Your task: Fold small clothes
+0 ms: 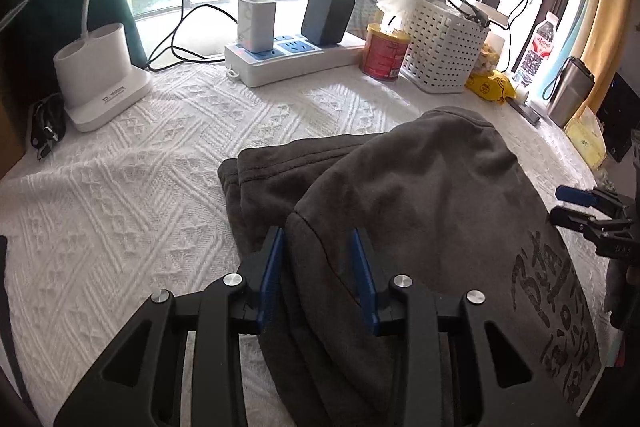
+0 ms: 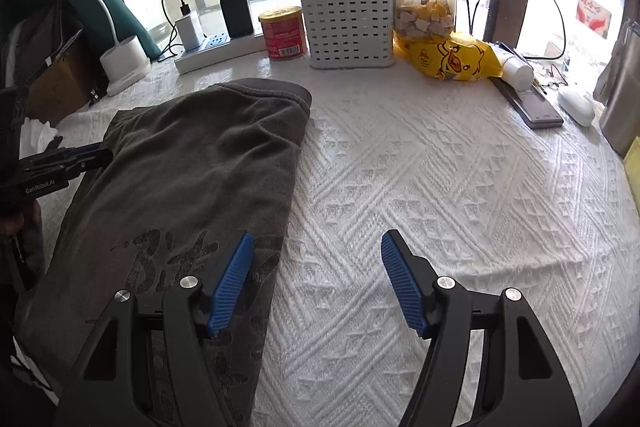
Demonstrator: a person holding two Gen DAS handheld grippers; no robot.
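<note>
A dark grey garment [image 1: 420,211] with black printed lettering lies folded over on the white textured tablecloth [image 1: 140,187]; it also shows in the right wrist view [image 2: 192,171]. My left gripper [image 1: 318,251] has its blue pads on either side of the folded fabric edge, part closed, with cloth between the pads. My right gripper [image 2: 316,267] is wide open and empty, its left pad over the garment's right edge, the other over bare cloth. The right gripper also shows at the right edge of the left wrist view [image 1: 572,205].
Along the back stand a white lamp base [image 1: 100,75], a power strip with chargers [image 1: 288,55], a red tin [image 2: 283,33], a white perforated basket [image 2: 347,19], a yellow snack bag [image 2: 452,59] and a remote [image 2: 528,103]. A steel flask [image 1: 570,91] stands at right.
</note>
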